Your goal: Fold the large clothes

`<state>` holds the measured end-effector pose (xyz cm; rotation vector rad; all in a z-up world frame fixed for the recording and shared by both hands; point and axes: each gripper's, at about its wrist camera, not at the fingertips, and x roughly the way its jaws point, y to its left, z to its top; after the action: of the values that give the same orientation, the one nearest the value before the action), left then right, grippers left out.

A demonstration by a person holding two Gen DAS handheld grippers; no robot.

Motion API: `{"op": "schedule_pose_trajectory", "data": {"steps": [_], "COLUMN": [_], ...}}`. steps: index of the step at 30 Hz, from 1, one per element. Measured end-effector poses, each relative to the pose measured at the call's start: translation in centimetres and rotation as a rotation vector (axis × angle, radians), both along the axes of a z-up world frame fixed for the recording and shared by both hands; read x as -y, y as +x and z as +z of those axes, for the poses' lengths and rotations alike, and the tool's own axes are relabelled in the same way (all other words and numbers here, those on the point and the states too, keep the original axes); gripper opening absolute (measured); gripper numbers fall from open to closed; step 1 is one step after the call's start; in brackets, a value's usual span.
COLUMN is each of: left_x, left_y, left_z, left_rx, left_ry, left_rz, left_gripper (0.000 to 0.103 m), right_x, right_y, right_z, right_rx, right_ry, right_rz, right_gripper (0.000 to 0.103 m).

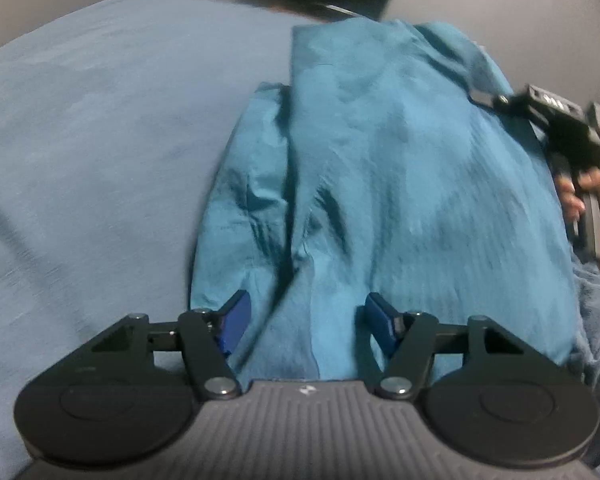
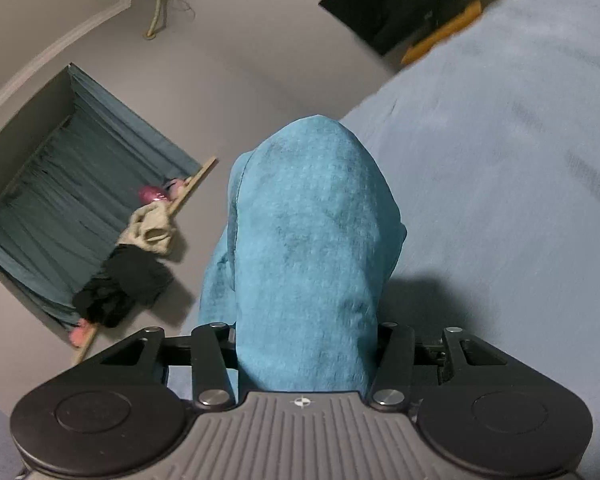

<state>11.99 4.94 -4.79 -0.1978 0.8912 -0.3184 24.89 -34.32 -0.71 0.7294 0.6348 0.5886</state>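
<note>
Teal garment (image 1: 400,184) spread crumpled on the light blue bed (image 1: 100,140), seen whole only from the left wrist, left gripper (image 1: 306,320) parted over its near edge, right gripper (image 2: 306,344) closed on a raised fold.

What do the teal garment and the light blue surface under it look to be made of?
Teal garment: thin woven cloth, likely cotton or a blend, matte; it creases sharply and bunches softly in the right wrist view. Light blue bed cover: soft fabric, matte, faintly heathered with broad shallow wrinkles; blur hides the weave, so the fibre is uncertain.
</note>
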Motion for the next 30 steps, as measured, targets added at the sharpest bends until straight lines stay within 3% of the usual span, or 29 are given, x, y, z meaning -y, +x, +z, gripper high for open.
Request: {"op": "schedule_pose_trajectory", "data": {"steps": [5,7,11,13,16,19,25,27,30], "left_x": [5.2,6.4,7.1,7.0,6.4,6.2,5.9,5.9,5.9], "left_y": [3.0,4.0,5.6,6.1,6.5,6.2,5.6,5.0,4.8], "left_z": [-0.3,-0.8,-2.4,-2.7,-2.7,-3.2,-3.8,-3.8,-4.0], "left_rx": [0.047,0.054,0.038,0.034,0.043,0.062,0.109,0.117,0.122], "left_ry": [-0.031,-0.041,-0.057,-0.068,-0.085,-0.074,-0.067,-0.059,-0.058], "left_rz": [-0.084,-0.097,-0.113,-0.120,-0.130,-0.138,-0.115,-0.107,-0.099], "left_gripper": [0.059,0.059,0.059,0.059,0.057,0.057,0.057,0.057,0.057], "right_x": [5.7,7.3,8.2,8.3,9.1,9.7,4.1,3.3,-1.3], "right_y": [4.5,6.5,10.1,10.4,8.1,3.7,-7.0,-10.7,-13.3], "right_z": [4.7,5.6,3.3,1.3,0.4,0.9,3.4,3.2,3.4], "right_rx": [0.015,0.006,-0.146,-0.197,-0.138,-0.069,0.126,0.184,0.283], "right_ry": [-0.130,-0.171,-0.237,-0.285,-0.282,-0.301,-0.610,-0.681,-0.741], "right_rz": [-0.022,-0.036,-0.121,-0.171,-0.242,-0.306,-0.355,-0.331,-0.306], "right_gripper": [0.051,0.055,0.079,0.086,0.093,0.094,0.090,0.087,0.082]}}
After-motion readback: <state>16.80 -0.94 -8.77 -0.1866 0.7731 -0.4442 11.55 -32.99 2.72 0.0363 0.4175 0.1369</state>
